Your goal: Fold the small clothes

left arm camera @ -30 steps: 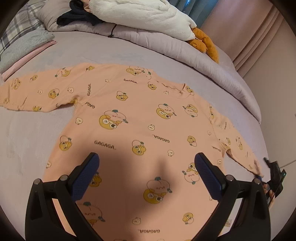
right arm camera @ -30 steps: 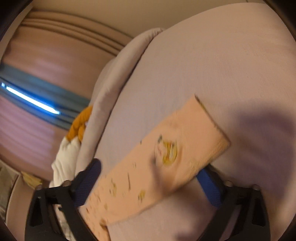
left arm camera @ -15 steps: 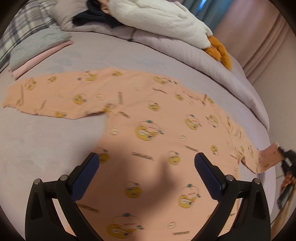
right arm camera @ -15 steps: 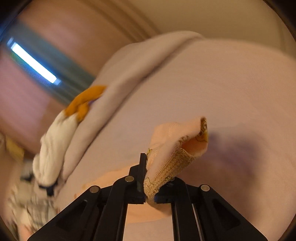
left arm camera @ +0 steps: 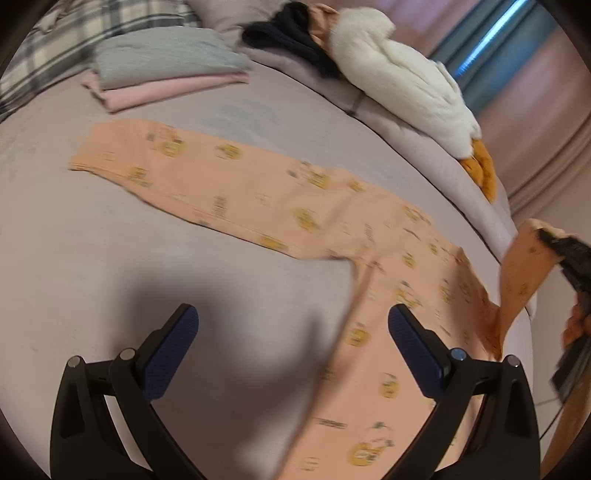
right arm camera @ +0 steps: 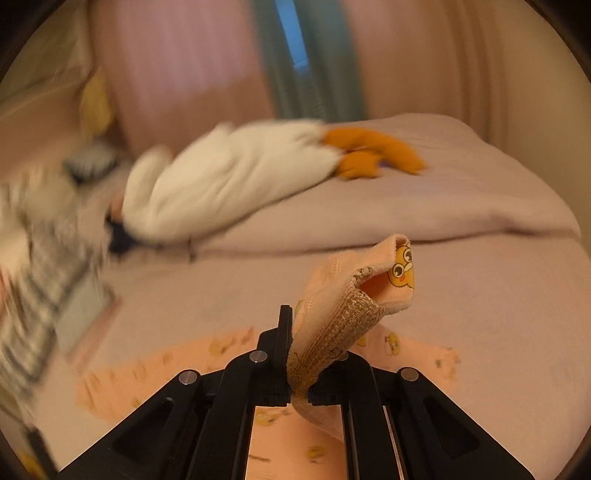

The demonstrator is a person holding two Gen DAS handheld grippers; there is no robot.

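A small peach long-sleeved shirt (left arm camera: 369,266) with yellow cartoon prints lies flat on the lilac bed (left arm camera: 110,258). Its far sleeve (left arm camera: 177,166) stretches out to the left. My left gripper (left arm camera: 293,343) is open and empty, hovering over the shirt's left edge and bare sheet. My right gripper (right arm camera: 301,391) is shut on the cuff of the other sleeve (right arm camera: 354,291) and holds it lifted above the bed. In the left wrist view that lifted sleeve (left arm camera: 524,266) hangs from the right gripper (left arm camera: 554,240) at the right edge. The shirt body (right arm camera: 280,435) lies below the right gripper.
A stack of folded clothes (left arm camera: 166,74), grey on pink, sits at the back left. A white plush goose (left arm camera: 399,74) with orange feet lies on a rolled duvet (left arm camera: 406,136) along the back. Dark clothing (left arm camera: 291,33) lies behind it. Curtains (right arm camera: 303,55) hang beyond.
My right gripper closed on the sleeve cuff and lifted it off the bed, swinging toward the shirt. My left gripper moved left, from over the shirt's body to its edge.
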